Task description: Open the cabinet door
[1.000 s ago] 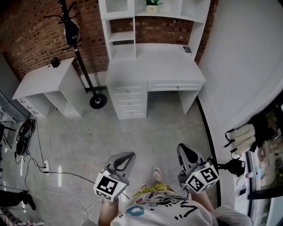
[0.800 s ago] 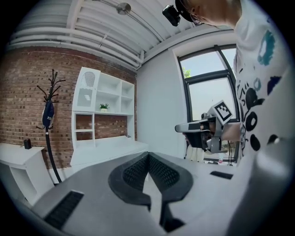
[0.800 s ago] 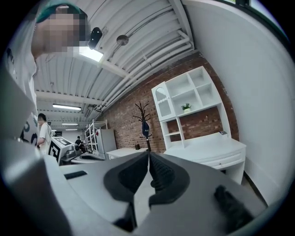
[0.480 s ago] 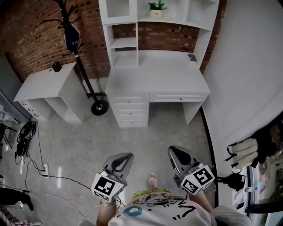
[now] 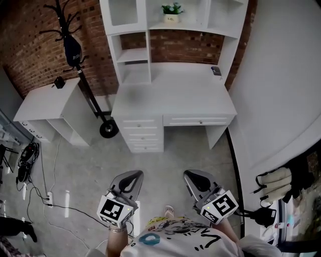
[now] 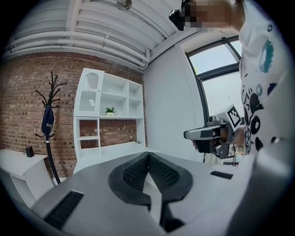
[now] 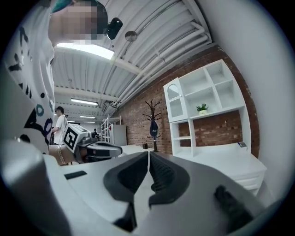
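Note:
A white desk (image 5: 173, 100) with a shelf unit on top stands against the brick wall. The unit's upper left compartment has a white cabinet door (image 6: 91, 90) with an arched pane, also visible as the cabinet door (image 7: 174, 99) and from above as the cabinet door (image 5: 123, 12); it looks closed. My left gripper (image 5: 129, 181) and right gripper (image 5: 193, 179) are held side by side over the floor, well short of the desk. The left gripper (image 6: 148, 157) and right gripper (image 7: 148, 154) both have their jaws together with nothing between them.
A coat stand (image 5: 75, 55) with a dark bag stands left of the desk, beside a low white side cabinet (image 5: 47, 103). Cables (image 5: 47, 193) run across the floor at the left. A curved white wall (image 5: 281, 90) closes the right. A small plant (image 5: 171, 11) sits on a shelf.
Both grippers have moved forward towards the desk and slightly left in the head view. The desk and shelf unit now sit lower and larger in the picture. The jaws stayed together.

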`<state>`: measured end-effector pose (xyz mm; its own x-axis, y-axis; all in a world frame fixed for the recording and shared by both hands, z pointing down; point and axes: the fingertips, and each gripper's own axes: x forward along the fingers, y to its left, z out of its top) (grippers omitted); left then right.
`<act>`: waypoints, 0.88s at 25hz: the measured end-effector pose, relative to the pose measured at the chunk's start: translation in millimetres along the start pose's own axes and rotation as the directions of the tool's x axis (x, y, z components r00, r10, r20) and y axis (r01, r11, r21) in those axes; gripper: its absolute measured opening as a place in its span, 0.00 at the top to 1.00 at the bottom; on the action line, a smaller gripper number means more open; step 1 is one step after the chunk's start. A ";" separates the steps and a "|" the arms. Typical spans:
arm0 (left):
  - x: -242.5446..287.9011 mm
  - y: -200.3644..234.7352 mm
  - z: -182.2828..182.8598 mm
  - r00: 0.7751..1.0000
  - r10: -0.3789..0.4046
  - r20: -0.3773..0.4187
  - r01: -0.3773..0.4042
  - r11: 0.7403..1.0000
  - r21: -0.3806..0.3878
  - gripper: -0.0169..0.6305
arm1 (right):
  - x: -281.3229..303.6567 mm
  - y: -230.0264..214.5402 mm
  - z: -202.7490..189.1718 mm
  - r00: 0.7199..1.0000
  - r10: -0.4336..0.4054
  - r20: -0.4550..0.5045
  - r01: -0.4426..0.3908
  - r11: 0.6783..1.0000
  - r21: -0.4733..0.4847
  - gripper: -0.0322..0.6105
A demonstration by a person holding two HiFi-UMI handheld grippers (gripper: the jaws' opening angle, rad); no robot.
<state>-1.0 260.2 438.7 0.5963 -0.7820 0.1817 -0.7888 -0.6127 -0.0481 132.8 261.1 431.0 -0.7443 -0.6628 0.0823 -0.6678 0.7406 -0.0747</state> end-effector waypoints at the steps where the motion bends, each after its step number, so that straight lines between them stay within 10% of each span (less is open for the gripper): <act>1: 5.8 1.0 1.8 1.000 0.004 0.004 -0.004 1.000 0.001 0.95 | 0.5 -8.1 -1.3 1.000 -0.007 0.001 0.007 1.000 0.013 0.90; 22: 76.3 38.4 8.8 1.000 0.011 0.013 -0.011 1.000 -0.026 0.95 | 76.4 -81.5 -7.7 1.000 0.023 -0.015 -0.021 0.992 0.122 0.90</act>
<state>15.5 176.0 442.1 0.5892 -0.7904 0.1680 -0.7990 -0.6009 -0.0248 130.4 151.0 451.1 -0.7589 -0.6442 0.0954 -0.6487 0.7350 -0.1975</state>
